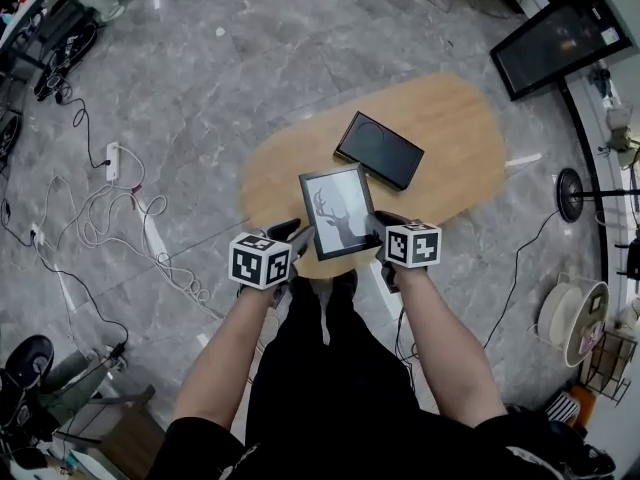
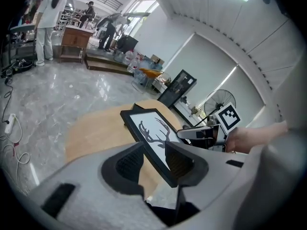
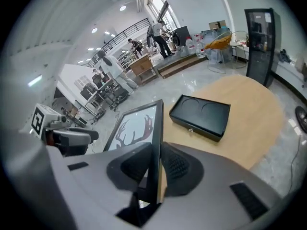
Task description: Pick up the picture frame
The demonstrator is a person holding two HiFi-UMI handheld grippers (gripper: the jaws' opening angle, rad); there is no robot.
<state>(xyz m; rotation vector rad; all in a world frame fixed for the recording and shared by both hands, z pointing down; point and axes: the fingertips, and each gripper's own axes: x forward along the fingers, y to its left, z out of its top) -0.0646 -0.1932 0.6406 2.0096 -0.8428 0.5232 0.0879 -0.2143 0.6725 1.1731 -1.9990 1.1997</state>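
The picture frame (image 1: 338, 211), black-edged with a deer-antler print, hangs lifted over the near edge of the oval wooden table (image 1: 450, 118). My right gripper (image 1: 378, 230) is shut on its right edge; in the right gripper view the frame (image 3: 136, 126) stands on edge, pinched between the pads of that gripper (image 3: 156, 169). My left gripper (image 1: 297, 240) is at the frame's lower left corner. In the left gripper view the frame (image 2: 151, 131) crosses slantwise between the jaws of the left gripper (image 2: 154, 163), leaning on the right pad with a gap at the left pad.
A flat black box (image 1: 379, 149) with two round hollows lies on the table behind the frame, also in the right gripper view (image 3: 200, 115). White cables and a power strip (image 1: 112, 161) trail over the floor at left. A dark screen (image 1: 560, 36) stands at upper right.
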